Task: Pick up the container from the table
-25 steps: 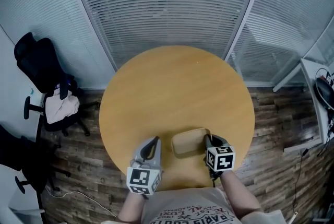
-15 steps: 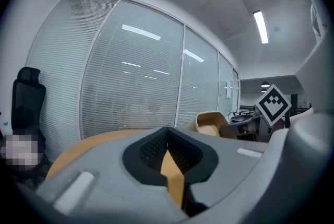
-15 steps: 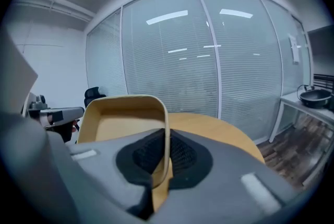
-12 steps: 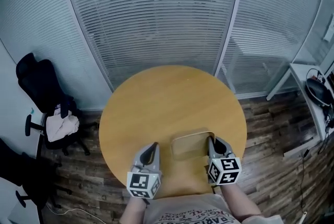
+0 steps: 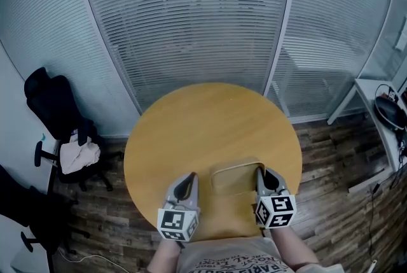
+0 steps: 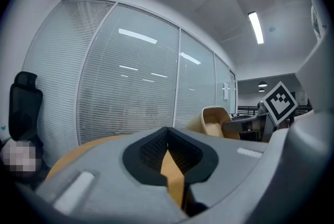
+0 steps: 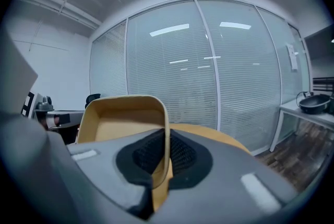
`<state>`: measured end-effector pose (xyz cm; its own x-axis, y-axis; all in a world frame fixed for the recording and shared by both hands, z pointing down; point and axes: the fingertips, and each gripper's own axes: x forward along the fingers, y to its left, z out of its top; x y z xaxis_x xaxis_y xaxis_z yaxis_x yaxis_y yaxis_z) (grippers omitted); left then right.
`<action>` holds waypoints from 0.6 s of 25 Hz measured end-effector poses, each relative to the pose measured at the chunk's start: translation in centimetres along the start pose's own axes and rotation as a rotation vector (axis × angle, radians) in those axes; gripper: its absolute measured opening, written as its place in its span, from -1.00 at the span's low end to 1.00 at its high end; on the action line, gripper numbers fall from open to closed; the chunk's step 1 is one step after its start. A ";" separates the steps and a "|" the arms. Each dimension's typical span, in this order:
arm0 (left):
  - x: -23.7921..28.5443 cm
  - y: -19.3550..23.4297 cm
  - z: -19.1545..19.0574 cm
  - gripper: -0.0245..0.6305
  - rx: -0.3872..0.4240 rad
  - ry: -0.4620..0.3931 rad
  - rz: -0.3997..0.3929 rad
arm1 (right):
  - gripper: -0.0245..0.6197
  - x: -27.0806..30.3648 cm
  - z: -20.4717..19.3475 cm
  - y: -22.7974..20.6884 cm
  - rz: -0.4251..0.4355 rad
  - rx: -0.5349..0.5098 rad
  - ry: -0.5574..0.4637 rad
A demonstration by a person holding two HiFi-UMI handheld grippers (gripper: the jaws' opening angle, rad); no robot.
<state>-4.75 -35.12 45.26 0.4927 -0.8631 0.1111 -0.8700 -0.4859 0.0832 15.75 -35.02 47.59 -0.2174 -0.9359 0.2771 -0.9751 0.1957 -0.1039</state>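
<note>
A shallow tan container (image 5: 234, 179) is at the near edge of the round wooden table (image 5: 210, 119). My right gripper (image 5: 259, 172) is shut on its right rim. In the right gripper view the thin rim of the container (image 7: 125, 118) stands upright between the black pads of the right gripper (image 7: 159, 165). My left gripper (image 5: 189, 180) is to the left of the container, apart from it, shut with nothing in it. In the left gripper view the left gripper (image 6: 168, 159) shows closed pads, and the container (image 6: 214, 119) appears tilted at the right.
Glass walls with blinds (image 5: 191, 17) curve round behind the table. A black office chair (image 5: 57, 106) with a pale cloth on it stands at the left on the wood floor. A white desk with a dark object (image 5: 388, 109) is at the far right.
The head view has pulled back and shifted, so the table sits lower in the frame. The right gripper keeps its hold on the container's rim. The left gripper has hardly moved.
</note>
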 end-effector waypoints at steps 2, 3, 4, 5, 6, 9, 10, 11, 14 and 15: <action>-0.1 0.1 0.0 -0.91 -0.001 -0.001 0.004 | -0.90 -0.1 0.1 0.2 0.004 -0.008 -0.004; -0.1 0.1 0.0 -0.91 -0.001 -0.001 0.006 | -0.90 -0.2 0.1 0.3 0.007 -0.012 -0.006; -0.1 0.1 0.0 -0.91 0.000 -0.002 0.007 | -0.90 -0.2 0.1 0.3 0.009 -0.015 -0.008; -0.1 0.0 0.1 -0.91 0.001 -0.003 0.008 | -0.90 -0.3 0.2 0.3 0.011 -0.016 -0.010; -0.1 0.0 0.1 -0.91 0.003 -0.004 0.008 | -0.90 -0.3 0.2 0.4 0.012 -0.015 -0.012; -0.2 0.0 0.2 -0.91 0.008 -0.003 0.010 | -0.90 -0.4 0.3 0.6 0.016 -0.010 -0.015; -0.2 0.1 0.2 -0.91 0.009 -0.003 0.012 | -0.90 -0.4 0.2 0.7 0.017 -0.009 -0.015; -0.2 0.1 0.2 -0.91 0.009 -0.003 0.013 | -0.90 -0.4 0.2 0.8 0.019 -0.009 -0.015; -0.4 0.0 0.2 -0.91 0.004 0.000 0.017 | -0.90 -0.5 0.0 0.9 0.024 -0.012 -0.013; -0.4 0.0 0.2 -0.91 0.003 0.002 0.019 | -0.90 -0.5 -0.1 0.9 0.025 -0.014 -0.012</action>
<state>-4.92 -34.82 45.05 0.4762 -0.8719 0.1144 -0.8792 -0.4700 0.0782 14.95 -34.30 47.41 -0.2416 -0.9340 0.2633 -0.9698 0.2235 -0.0971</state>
